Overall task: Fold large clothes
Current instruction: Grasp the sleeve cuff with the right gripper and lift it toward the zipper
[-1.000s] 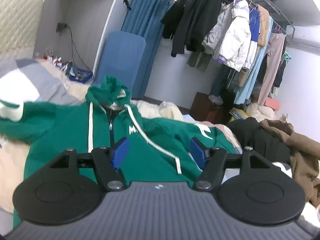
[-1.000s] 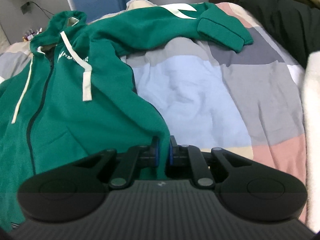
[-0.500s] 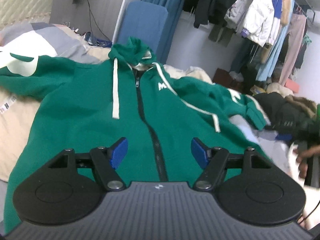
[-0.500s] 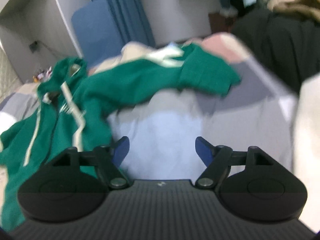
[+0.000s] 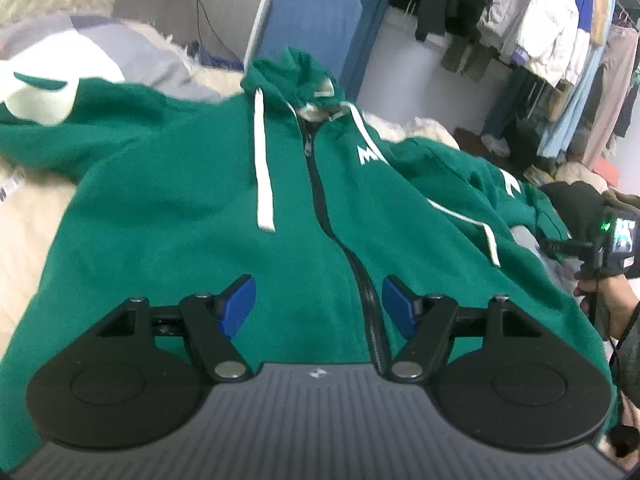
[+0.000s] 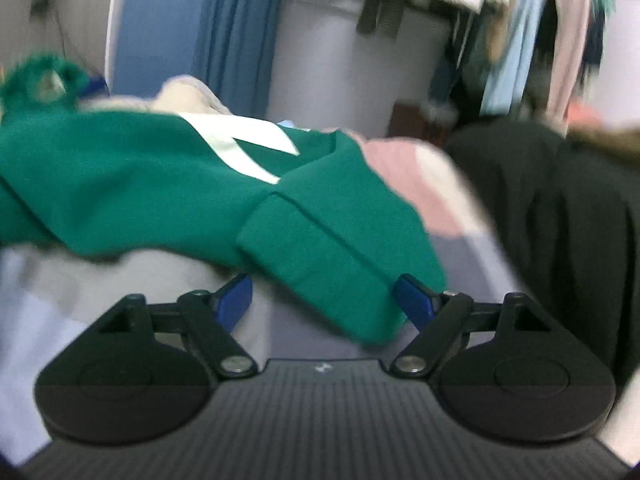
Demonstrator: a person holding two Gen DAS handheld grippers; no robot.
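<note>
A green zip hoodie (image 5: 192, 200) with white drawstrings lies front-up on the bed, hood toward the far wall, sleeves spread to both sides. My left gripper (image 5: 318, 306) hovers open over its lower front, the dark zipper (image 5: 320, 208) running up between the blue pads, nothing held. In the right wrist view the hoodie's sleeve (image 6: 168, 188) with a white mark stretches across, and its cuff (image 6: 320, 264) lies between the pads of my right gripper (image 6: 326, 298). Those jaws are opening and the pads stand apart from the cuff.
The bed's patchwork cover (image 6: 120, 300) shows grey, pale blue and pink patches. A black garment (image 6: 560, 208) is heaped to the right. A rack of hanging clothes (image 5: 552, 28) and blue curtains (image 6: 236, 36) line the far wall. A hand (image 5: 604, 300) with the other gripper shows at right.
My right gripper let go of the hoodie's hem, opened wide and swung right to the sleeve cuff. My left gripper sank toward the hoodie's front, staying open.
</note>
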